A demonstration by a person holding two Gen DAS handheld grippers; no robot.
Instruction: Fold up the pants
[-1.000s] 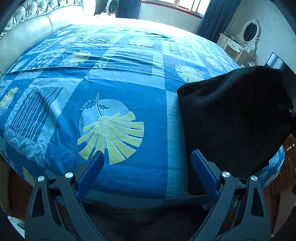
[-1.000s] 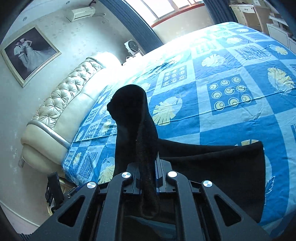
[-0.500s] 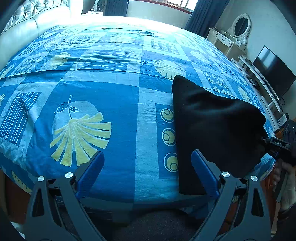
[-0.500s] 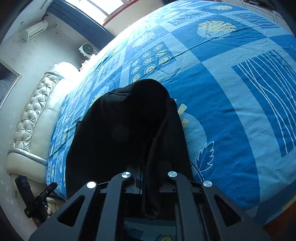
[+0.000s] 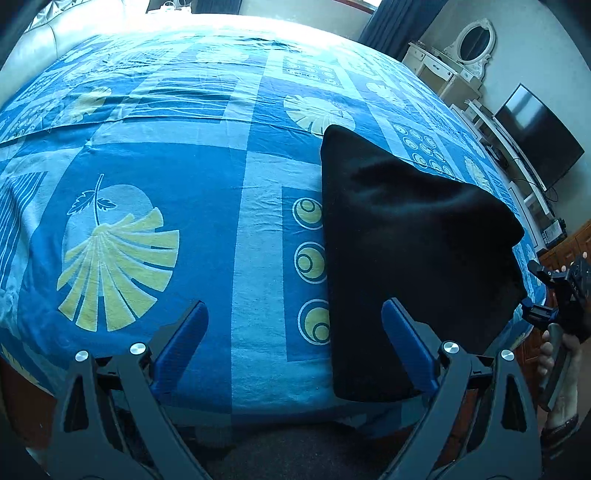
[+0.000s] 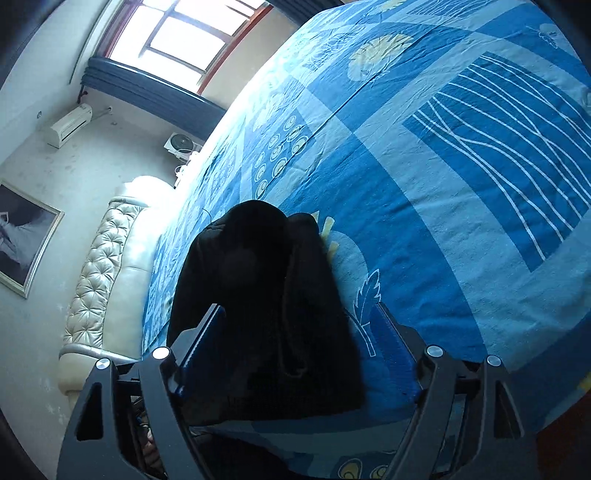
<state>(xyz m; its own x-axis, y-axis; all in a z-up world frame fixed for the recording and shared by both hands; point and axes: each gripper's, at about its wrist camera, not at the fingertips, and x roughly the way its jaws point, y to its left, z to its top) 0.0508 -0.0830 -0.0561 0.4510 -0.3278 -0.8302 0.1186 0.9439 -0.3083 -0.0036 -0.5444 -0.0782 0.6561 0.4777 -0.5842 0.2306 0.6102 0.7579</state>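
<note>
the black pants [image 5: 413, 251] lie folded into a thick, roughly four-sided bundle near the front edge of a bed [image 5: 229, 192] covered by a blue patchwork sheet with yellow leaf and circle prints.

from the left wrist view, the left tool [image 5: 295, 332] hangs above the sheet with its blue-padded fingers spread wide and nothing between them; its right-hand finger overlaps the lower left part of the bundle, though contact cannot be judged. at the far right edge of this view, the right tool [image 5: 554, 295] shows as a dark mechanism held by a hand [image 5: 561, 354], just beside the bundle's right end. only this view shows a white dressing table with an oval mirror [image 5: 474, 40] and a dark television [image 5: 539, 136] along the wall.

from the right wrist view, the right tool [image 6: 295, 350] is spread wide, its fingers standing on either side of the bunched end of the pants [image 6: 266, 314], not pinching the cloth. only this view shows a tufted cream headboard [image 6: 107, 273], a wall air conditioner [image 6: 70, 125], a framed picture [image 6: 26, 240], a small fan [image 6: 181, 144] and a bright window [image 6: 192, 33] above dark curtains.
</note>
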